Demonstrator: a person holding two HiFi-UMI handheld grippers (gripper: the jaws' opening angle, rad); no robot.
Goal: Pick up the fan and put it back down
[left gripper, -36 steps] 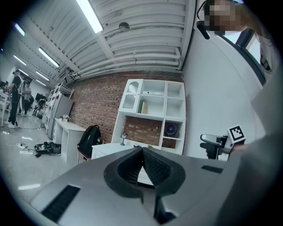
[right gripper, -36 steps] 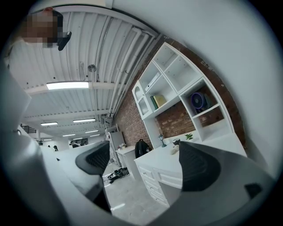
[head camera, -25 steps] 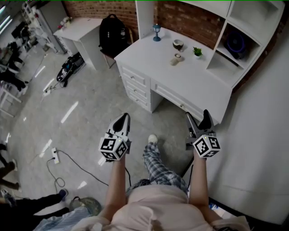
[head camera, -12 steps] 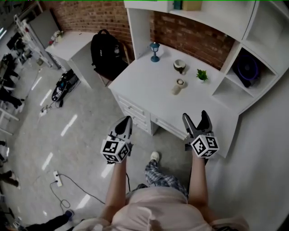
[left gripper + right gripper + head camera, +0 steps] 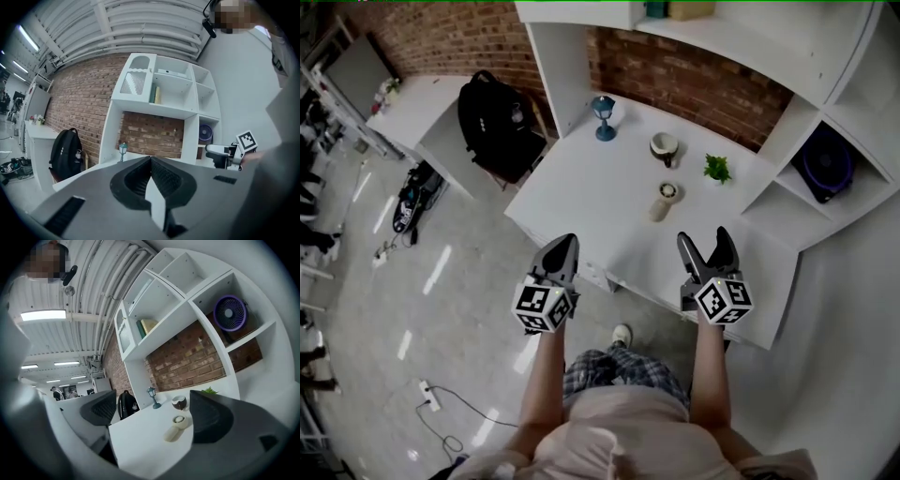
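Observation:
A small cream hand fan [image 5: 661,202] lies flat on the white desk [image 5: 581,192], also seen between the jaws in the right gripper view [image 5: 176,425]. A purple round fan [image 5: 823,161] stands in a shelf cubby at the right [image 5: 229,313] [image 5: 205,133]. My left gripper [image 5: 562,251] is shut and empty over the desk's front edge, its jaws pressed together [image 5: 151,161]. My right gripper [image 5: 706,246] is open and empty, short of the cream fan, jaws wide apart [image 5: 154,416].
On the desk stand a blue lamp figurine [image 5: 603,117], a cup [image 5: 664,147] and a small green plant [image 5: 716,169]. A black backpack [image 5: 492,122] rests left of the desk. White shelves [image 5: 787,56] rise above against a brick wall. Cables lie on the floor [image 5: 431,398].
The person has stepped up to the desk: it has come closer and both grippers now hang over its front edge. Neither gripper's jaws have changed.

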